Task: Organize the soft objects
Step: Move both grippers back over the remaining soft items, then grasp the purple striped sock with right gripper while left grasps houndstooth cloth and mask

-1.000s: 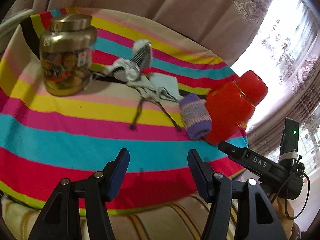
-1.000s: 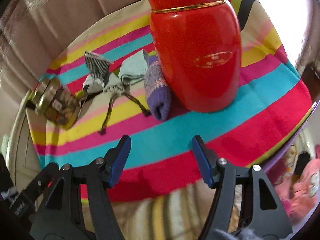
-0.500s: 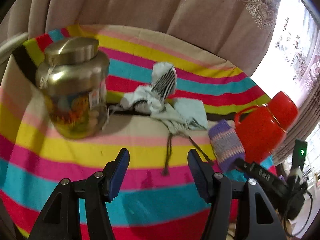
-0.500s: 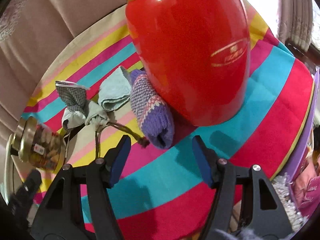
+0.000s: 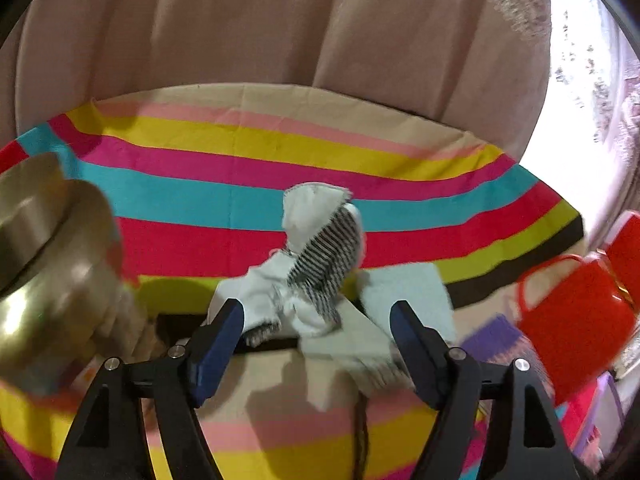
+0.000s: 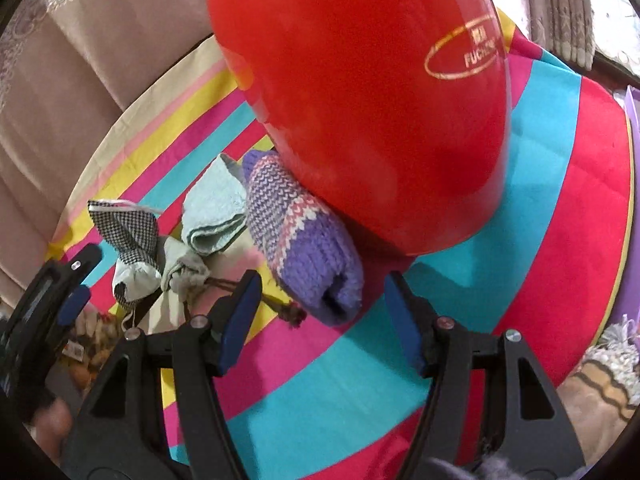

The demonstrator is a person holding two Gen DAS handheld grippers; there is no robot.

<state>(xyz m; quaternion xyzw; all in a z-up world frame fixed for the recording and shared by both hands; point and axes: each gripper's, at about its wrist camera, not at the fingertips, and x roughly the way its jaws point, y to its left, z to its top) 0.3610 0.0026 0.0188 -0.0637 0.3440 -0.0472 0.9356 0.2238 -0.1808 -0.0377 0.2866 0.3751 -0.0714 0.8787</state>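
My left gripper (image 5: 316,328), empty, jaws opening, frames the pouch (image 5: 320,264) dead ahead; right gripper (image 6: 322,300) gapes empty before the knit roll (image 6: 304,240).

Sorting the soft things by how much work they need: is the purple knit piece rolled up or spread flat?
Rolled up. The purple knit piece lies as a thick bundle against the red jug, its open spiral end facing the camera.
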